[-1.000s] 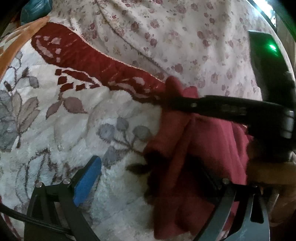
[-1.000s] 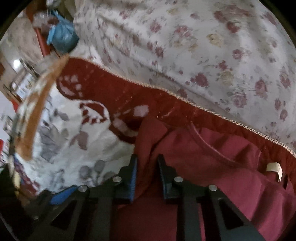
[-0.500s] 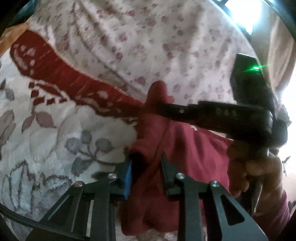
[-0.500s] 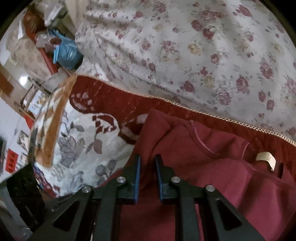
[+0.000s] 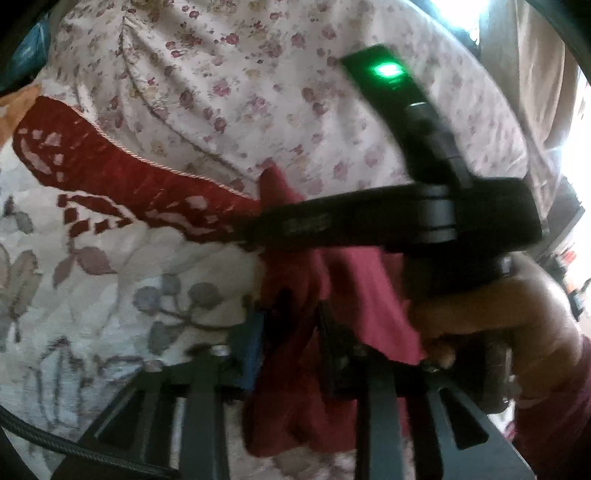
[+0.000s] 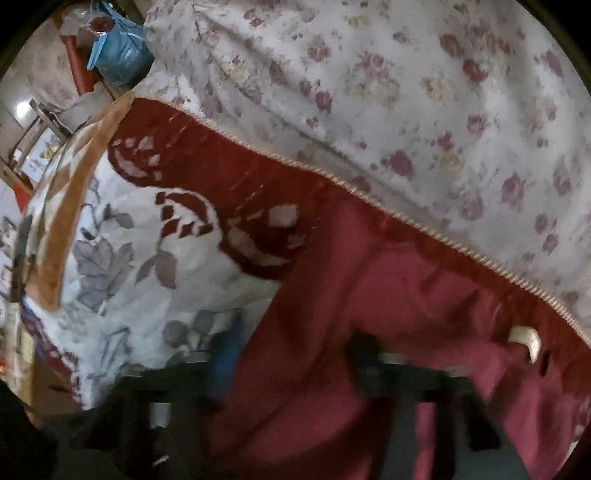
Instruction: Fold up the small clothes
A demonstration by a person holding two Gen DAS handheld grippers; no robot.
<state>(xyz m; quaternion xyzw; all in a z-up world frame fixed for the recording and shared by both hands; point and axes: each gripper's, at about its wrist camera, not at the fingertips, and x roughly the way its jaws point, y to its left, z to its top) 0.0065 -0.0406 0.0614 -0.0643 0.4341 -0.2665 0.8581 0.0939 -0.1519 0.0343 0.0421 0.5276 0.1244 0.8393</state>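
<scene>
A small dark red garment (image 5: 354, 291) hangs bunched over a white blanket with grey leaves and a red border (image 5: 122, 266). My left gripper (image 5: 291, 325) is shut on a fold of the garment near its lower left edge. In the right wrist view the garment (image 6: 406, 295) spreads wide, with a cream neck label (image 6: 526, 338) at the right. My right gripper (image 6: 291, 354) has its fingers spread apart, blurred, with red cloth draped between them. The right gripper's body also shows in the left wrist view (image 5: 406, 221), held by a hand.
A white sheet with red roses (image 6: 424, 92) lies behind the blanket's corded edge (image 6: 369, 195). A blue plastic bag (image 6: 118, 55) and room clutter sit at the far left. Bright window light (image 5: 465, 11) is at the top right.
My right gripper has opened from its pinch on the garment. My left gripper, open a second ago, has closed on a fold of the cloth and stays shut on it.
</scene>
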